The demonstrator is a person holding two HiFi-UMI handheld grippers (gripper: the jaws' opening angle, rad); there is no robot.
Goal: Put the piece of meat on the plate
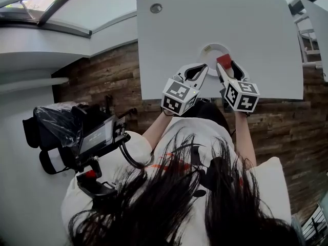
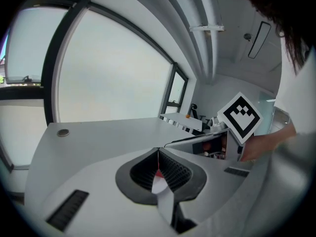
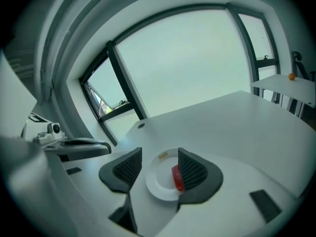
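A white plate (image 1: 209,50) sits near the front of the white table (image 1: 246,29). A red piece of meat (image 1: 224,61) lies on the plate's right side. In the right gripper view the plate (image 3: 157,181) shows below and between my jaws, with the meat (image 3: 177,177) beside the right pad, untouched. My right gripper (image 3: 159,152) hangs open above them, holding nothing. My left gripper (image 1: 206,66) hovers at the plate's near left edge with its pads (image 2: 158,154) closed together and nothing in them. A sliver of red and white shows under them.
A round metal grommet (image 1: 156,7) sits in the table's far left corner. The table's near edge (image 1: 220,97) runs just under both grippers. Camera gear wrapped in plastic (image 1: 66,122) stands at the left. More white tables (image 3: 291,88) stand to the right.
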